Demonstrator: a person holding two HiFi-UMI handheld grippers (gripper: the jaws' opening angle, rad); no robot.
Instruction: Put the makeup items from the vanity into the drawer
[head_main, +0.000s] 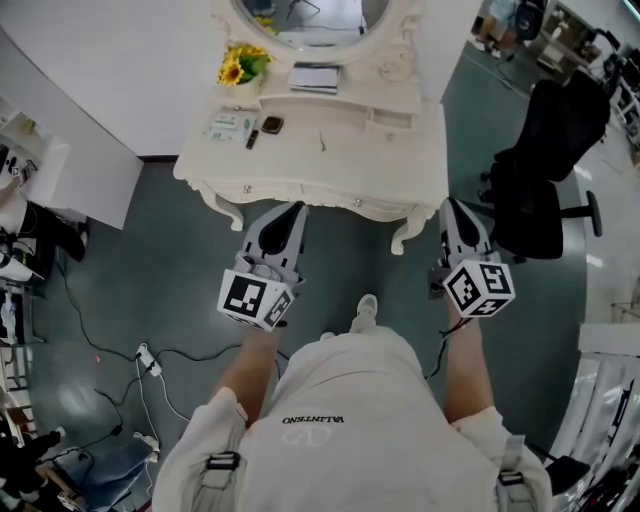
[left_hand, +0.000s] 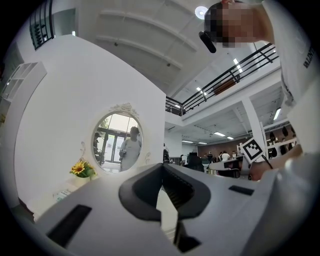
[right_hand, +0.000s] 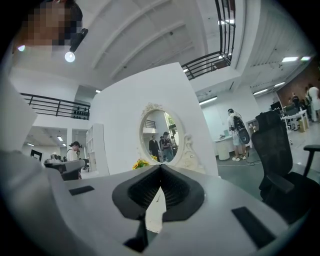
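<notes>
white vanity (head_main: 385, 160) — grey floor (head_main: 150, 265), black chair (head_main: 545, 170)

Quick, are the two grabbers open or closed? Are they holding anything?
Left gripper: closed, holding nothing.
Right gripper: closed, holding nothing.

All three views toward vanity (head_main: 335, 165)

White vanity (head_main: 340, 165) stands on the grey floor (head_main: 150, 260). Over on its left side: sunflowers (head_main: 243, 66), a pale packet (head_main: 229, 125), and a dark compact (head_main: 271, 125) with a dark stick (head_main: 251, 138) just beside it.
</notes>
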